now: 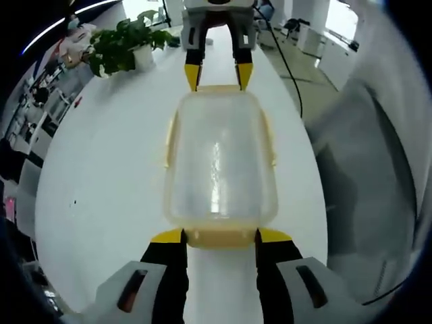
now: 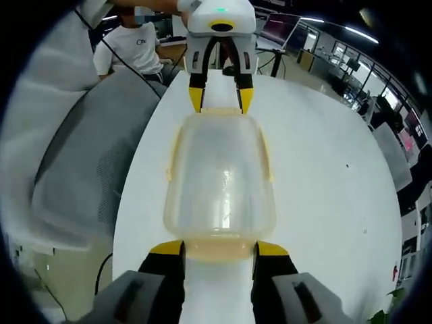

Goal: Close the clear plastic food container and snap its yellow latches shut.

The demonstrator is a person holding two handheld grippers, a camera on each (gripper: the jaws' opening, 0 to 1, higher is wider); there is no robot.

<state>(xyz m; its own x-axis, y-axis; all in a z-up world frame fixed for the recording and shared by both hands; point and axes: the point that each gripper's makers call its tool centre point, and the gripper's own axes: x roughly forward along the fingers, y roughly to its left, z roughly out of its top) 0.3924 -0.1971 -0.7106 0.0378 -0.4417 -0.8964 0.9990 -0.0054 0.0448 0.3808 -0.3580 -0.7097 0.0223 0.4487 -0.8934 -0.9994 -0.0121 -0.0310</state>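
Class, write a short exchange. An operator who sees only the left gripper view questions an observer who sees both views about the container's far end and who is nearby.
Operator: How does the right gripper stand at the far end?
Observer: The right gripper has its jaws apart, one on either side of that end's yellow latch on the container.
Operator: Is anyone behind me?
Observer: A person in a white T-shirt sits beyond the left gripper.
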